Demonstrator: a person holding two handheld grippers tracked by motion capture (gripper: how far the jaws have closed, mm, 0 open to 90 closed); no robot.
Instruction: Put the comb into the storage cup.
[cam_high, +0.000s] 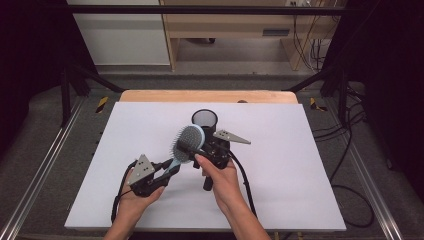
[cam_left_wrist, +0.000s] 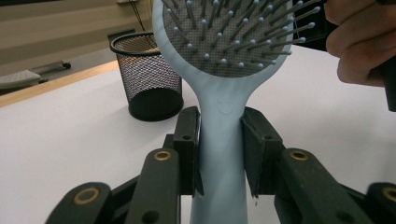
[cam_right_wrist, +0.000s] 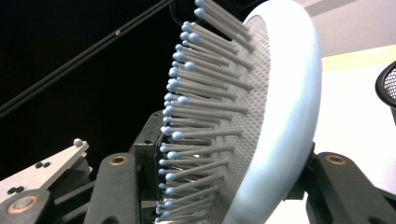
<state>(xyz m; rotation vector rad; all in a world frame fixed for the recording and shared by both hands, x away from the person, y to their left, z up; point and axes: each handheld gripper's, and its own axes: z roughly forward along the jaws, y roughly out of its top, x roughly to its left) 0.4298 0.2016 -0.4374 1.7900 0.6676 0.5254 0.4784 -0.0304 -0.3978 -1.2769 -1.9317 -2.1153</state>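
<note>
Hairbrush (cam_high: 186, 145) is off the bench (cam_high: 280, 165), held in the air near bench centre. Its long axis runs from the handle at roughly 7 o'clock up to the head at 1 o'clock in the high view.

Left hand-held gripper (cam_high: 167, 172): clenched on the brush handle. In the left gripper view both jaws press flat against the sides of the pale blue handle (cam_left_wrist: 219, 154), just below the neck; the bristled head rises straight away from that gripper at 12 o'clock.

Right hand-held gripper (cam_high: 200, 147): its jaws straddle the brush head (cam_right_wrist: 280, 116), one on the bristle face, one behind the smooth back. The back jaw looks to touch the rim; on the bristle side I cannot tell whether the pad bears on the pins or stands just clear of them. So: head is between the jaws, a firm grip is not confirmed.

Black mesh cup (cam_high: 204, 119) stands upright on the bench at 12 o'clock from the brush head, just beyond it, mouth open upward.

Judgement: this looks like a handover from the left hand to the right, probably to drop the brush into the cup. The right hand-held gripper is nearer the cup. The coming move turns on the brush axis: the handle end now points away from the cup, toward the person.
</note>
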